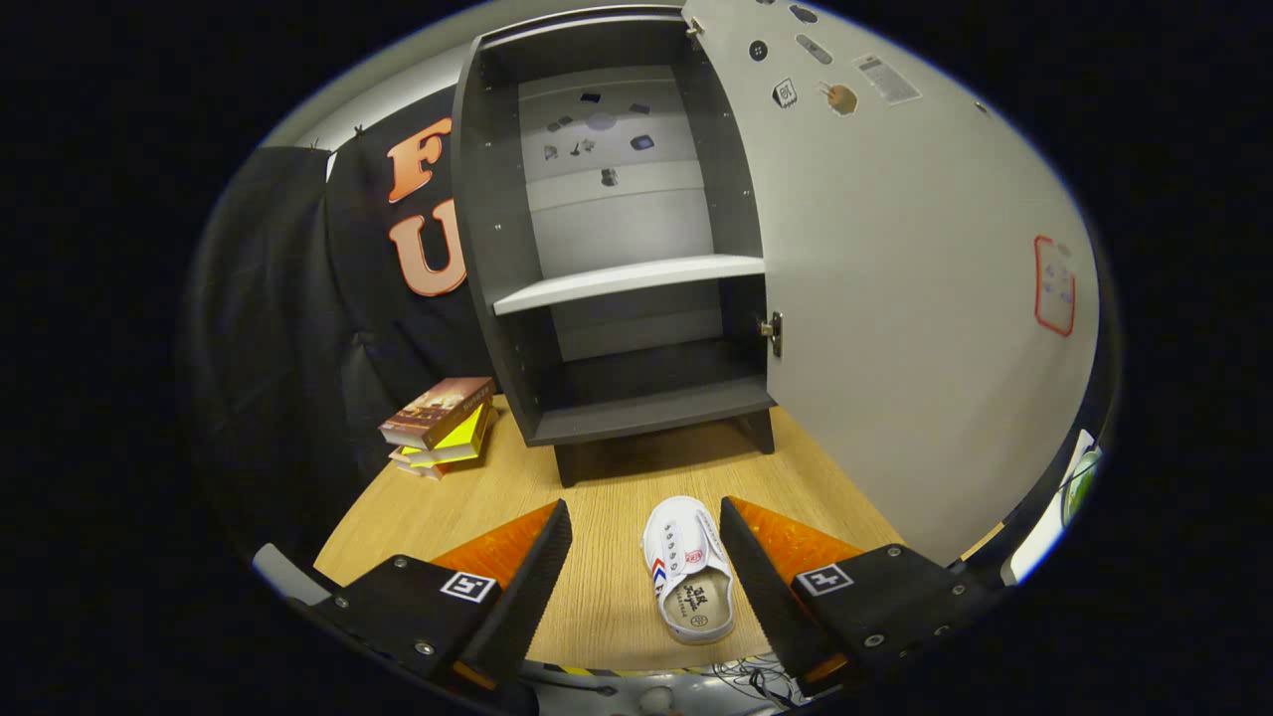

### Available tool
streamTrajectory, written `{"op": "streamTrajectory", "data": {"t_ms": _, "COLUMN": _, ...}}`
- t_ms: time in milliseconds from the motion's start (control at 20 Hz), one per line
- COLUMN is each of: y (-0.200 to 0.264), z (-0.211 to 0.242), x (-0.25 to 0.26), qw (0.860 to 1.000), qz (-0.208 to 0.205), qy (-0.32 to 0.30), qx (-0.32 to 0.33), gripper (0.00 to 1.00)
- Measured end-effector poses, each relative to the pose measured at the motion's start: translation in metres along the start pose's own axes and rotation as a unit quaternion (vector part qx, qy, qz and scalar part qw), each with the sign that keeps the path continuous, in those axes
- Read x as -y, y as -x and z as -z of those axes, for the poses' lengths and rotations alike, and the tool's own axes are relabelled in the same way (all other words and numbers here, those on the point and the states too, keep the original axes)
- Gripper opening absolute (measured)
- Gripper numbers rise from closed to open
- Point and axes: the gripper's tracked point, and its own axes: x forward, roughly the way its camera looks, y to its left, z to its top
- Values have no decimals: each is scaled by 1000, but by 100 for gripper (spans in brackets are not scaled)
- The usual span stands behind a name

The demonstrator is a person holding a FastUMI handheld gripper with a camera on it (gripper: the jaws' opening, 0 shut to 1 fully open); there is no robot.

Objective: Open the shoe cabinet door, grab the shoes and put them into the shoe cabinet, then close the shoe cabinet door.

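The claw (646, 557) is spread wide over the bench (597, 497), a shoe (686, 572) lying between its fingers, seemingly untouched. At twelve o'clock the cabinet (617, 249) stands with its door (895, 298) open; books (438, 423) lie at ten.

I stand before a wooden table (597, 587) under soft indoor light. Black cloth (298, 298) hangs along the wall behind it on my left. A stack of books (438, 426) lies by that cloth.
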Motion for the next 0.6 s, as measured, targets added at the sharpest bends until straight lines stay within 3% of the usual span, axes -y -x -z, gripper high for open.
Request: {"op": "streamTrajectory", "data": {"t_ms": 600, "y": -60, "z": 112, "x": 14, "qw": 987, "qz": 7, "qy": -42, "qx": -156, "gripper": 87}}
